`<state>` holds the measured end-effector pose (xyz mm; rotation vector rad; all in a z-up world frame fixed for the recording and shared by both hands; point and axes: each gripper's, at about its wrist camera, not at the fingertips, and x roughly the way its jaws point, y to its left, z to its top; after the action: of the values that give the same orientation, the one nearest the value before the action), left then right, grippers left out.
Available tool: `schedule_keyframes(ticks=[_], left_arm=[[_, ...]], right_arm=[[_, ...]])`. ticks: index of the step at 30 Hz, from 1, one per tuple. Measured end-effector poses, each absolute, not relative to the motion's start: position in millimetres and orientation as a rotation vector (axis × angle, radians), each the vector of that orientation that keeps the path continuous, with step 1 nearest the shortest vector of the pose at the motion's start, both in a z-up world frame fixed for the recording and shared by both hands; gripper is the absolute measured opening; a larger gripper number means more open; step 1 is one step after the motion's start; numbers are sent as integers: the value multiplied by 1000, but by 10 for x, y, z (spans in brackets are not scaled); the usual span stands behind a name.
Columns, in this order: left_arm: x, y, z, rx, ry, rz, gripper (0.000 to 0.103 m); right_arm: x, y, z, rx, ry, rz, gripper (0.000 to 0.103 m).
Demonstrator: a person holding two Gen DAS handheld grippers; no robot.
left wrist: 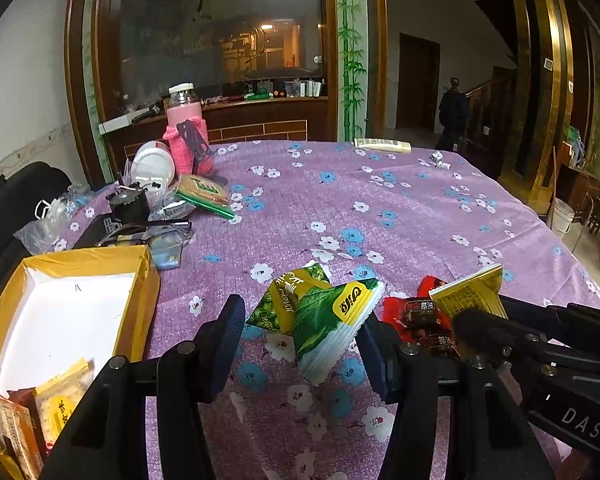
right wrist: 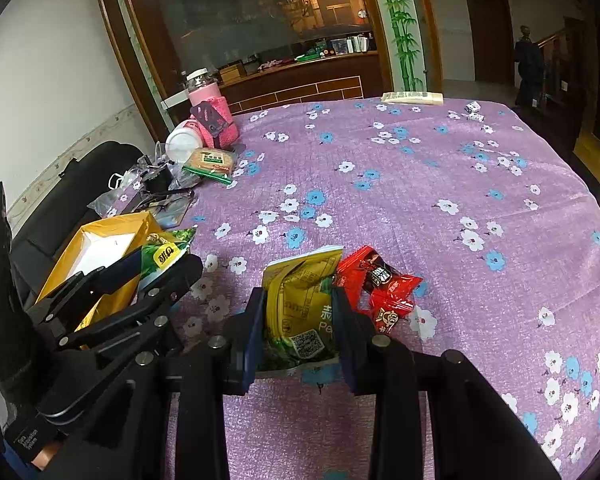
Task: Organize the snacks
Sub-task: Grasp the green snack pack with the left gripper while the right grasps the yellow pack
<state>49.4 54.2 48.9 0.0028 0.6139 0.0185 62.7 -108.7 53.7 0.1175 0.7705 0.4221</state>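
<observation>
The right gripper point(right wrist: 298, 320) clamps a yellow pea packet point(right wrist: 300, 300); the left gripper point(left wrist: 300, 344) grips a green packet point(left wrist: 324, 316). About 3 snacks sit in the yellow box point(left wrist: 140, 280); the red packets point(right wrist: 380, 288) remain on the tablecloth point(right wrist: 420, 184).

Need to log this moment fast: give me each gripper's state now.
Left gripper: closed on the green snack packet, lifted off the tablecloth.
Right gripper: closed on the yellow-green snack packet.

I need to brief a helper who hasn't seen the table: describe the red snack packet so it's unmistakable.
On the purple flowered tablecloth, look at the near edge, just right of the right tool. The red snack packet lies flat there, the only red wrapper beside the green-and-yellow ones.
</observation>
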Motion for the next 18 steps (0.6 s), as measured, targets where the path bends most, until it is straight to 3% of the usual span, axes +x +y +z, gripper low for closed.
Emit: schedule_keyframes(ticks=[18], left_arm=[[423, 499, 548, 62, 524, 75, 58]], right_arm=[[654, -1084, 555, 123, 739, 415, 31]])
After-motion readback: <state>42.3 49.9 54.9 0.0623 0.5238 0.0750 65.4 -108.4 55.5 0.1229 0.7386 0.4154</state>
